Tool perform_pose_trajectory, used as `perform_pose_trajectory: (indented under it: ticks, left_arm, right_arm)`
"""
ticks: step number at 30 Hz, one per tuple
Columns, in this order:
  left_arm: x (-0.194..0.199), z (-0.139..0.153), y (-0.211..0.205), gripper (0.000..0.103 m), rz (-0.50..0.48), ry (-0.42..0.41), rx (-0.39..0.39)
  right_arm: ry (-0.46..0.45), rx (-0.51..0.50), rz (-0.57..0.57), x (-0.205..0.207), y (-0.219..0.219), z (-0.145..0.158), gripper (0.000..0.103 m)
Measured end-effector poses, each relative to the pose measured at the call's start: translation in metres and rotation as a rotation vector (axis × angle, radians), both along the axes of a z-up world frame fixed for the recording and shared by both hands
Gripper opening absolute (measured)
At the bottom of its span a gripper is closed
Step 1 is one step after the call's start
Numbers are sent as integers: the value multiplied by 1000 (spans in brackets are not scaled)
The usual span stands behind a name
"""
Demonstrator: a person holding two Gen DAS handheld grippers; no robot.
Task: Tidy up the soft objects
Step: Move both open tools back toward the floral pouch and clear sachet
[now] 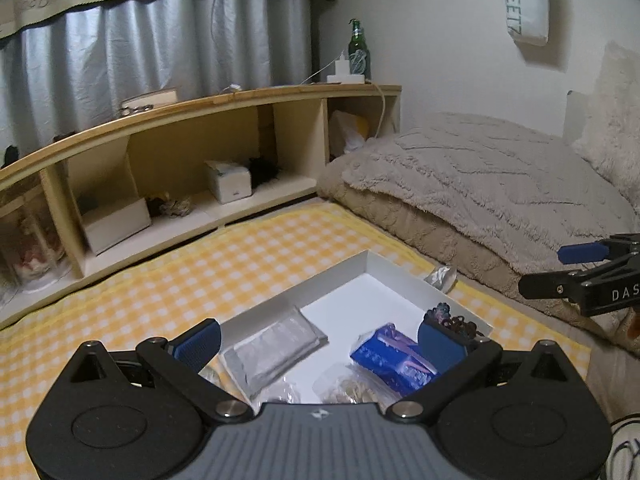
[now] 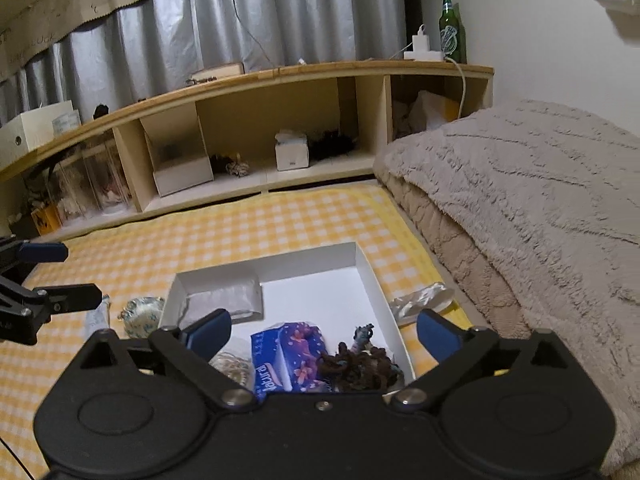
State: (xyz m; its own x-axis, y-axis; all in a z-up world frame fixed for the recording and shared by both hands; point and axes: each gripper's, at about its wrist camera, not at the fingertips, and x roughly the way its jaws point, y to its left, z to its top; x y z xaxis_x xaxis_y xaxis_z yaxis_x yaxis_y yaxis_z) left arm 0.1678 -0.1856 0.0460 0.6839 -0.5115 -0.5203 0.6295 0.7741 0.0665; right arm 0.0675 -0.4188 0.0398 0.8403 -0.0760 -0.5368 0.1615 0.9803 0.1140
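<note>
A shallow white box (image 2: 376,280) (image 1: 384,266) lies on the yellow checked sheet. In it are a blue tissue pack (image 2: 286,356) (image 1: 390,356), a clear plastic packet (image 2: 228,294) (image 1: 276,344), a dark scrunchie bundle (image 2: 356,364) (image 1: 452,318) and a pale bagged item (image 2: 230,364) (image 1: 348,388). My left gripper (image 1: 318,342) is open and empty above the box's near side. My right gripper (image 2: 324,330) is open and empty above the tissue pack and scrunchies. Outside the box lie a crumpled clear wrapper (image 2: 420,300) (image 1: 440,278), a floral pouch (image 2: 144,314) and a white tube (image 2: 98,316).
A folded beige blanket (image 2: 520,200) (image 1: 480,184) borders the sheet on the right. A low wooden shelf (image 2: 280,128) (image 1: 180,160) with boxes runs along the back, with a green bottle (image 2: 452,28) and a charger on top. Grey curtains hang behind.
</note>
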Motion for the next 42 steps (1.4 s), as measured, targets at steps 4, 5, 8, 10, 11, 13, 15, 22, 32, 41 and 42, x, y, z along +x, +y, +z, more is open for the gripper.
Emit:
perform_pose_trajectory:
  ticks: [4,5,8,10,11,13,15,22,32,41,42]
  left_arm:
    - [-16,7,2,103,21,17,4]
    - [-21,9,4,103,26,17,-4]
    - [-30,11,9,103,52,30,-22]
    - [-33,12,14,103,74,43,-37]
    - [-34,13,17,103,81,50,-50]
    - [-36,13,23,103,92,61,-74]
    - [-36,13,28,103,107,66,-82]
    - [-36,7,47,103,154,81,-85]
    - [-26,2,91,103,228,107,-137]
    - [-14,-10,132,103,330,98,-139]
    - [-12,-11,135,103,342,99,-137]
  right_arm:
    - [-4,-5,-14,-9,9,6,103]
    - [-3,-12,-17,-11,12,7,103]
    - [0,-32,-21,-15,20,9,103]
    - [1,-39,-21,-18,24,11,103]
    - [2,-42,-19,-19,26,11,103]
    - [1,-50,-12,-21,30,13,103]
    - [1,-56,-9,-23,34,14,103]
    - [1,-46,-20,-24,41,14,103]
    - [14,-46,14,-7,67,10,103]
    - [14,-64,91,18,103,0,103]
    - [14,-63,101,21,107,-1,103]
